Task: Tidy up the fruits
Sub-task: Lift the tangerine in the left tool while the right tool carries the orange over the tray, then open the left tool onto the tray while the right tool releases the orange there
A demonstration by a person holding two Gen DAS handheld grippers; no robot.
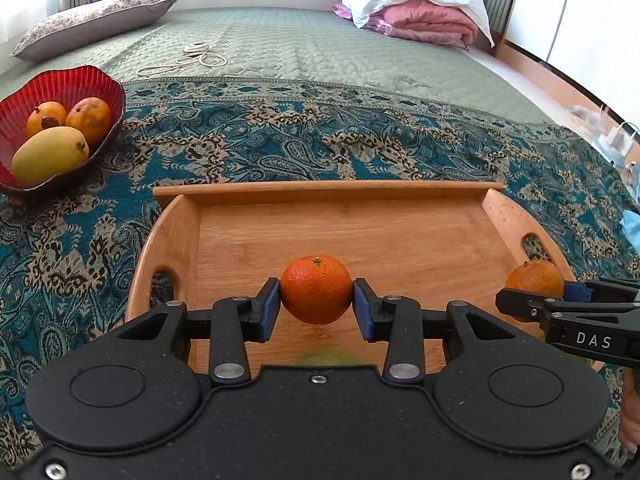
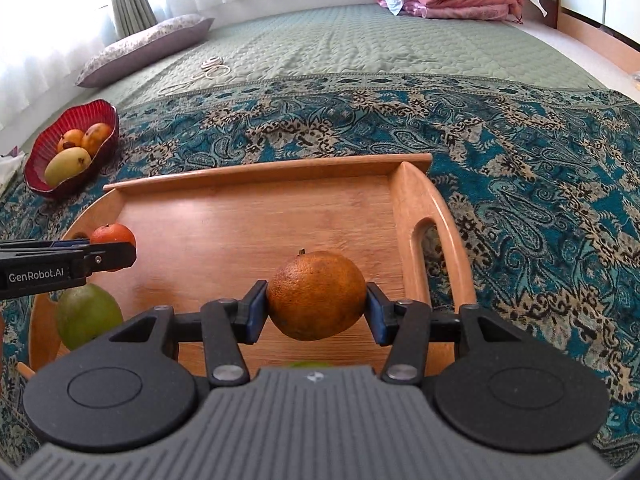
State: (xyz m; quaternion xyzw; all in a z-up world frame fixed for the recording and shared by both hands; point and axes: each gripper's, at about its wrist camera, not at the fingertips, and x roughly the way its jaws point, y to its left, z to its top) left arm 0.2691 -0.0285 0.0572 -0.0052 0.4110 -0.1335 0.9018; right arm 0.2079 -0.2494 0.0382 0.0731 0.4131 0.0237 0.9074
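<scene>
the left gripper [image 1: 316, 300] has its jaws clamped on a bright orange mandarin [image 1: 316, 289], held over the wooden tray [image 1: 344, 192]. the right gripper [image 2: 316, 308] has its jaws clamped on a duller orange [image 2: 316, 294], also over the tray, toward its right handle. each round fruit is held only at two small points, so it may slip, fall on the tray and roll onto the bed. the red bowl [image 1: 100, 76] with mangoes is well apart, left of the tray, and the two grippers are near each other, so they may collide.

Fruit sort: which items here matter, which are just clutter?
Job:
left tool gripping bright orange
right tool gripping duller orange
wooden tray
green fruit
red bowl of mangoes

Clutter:
pillow
cord
pink blankets
</scene>
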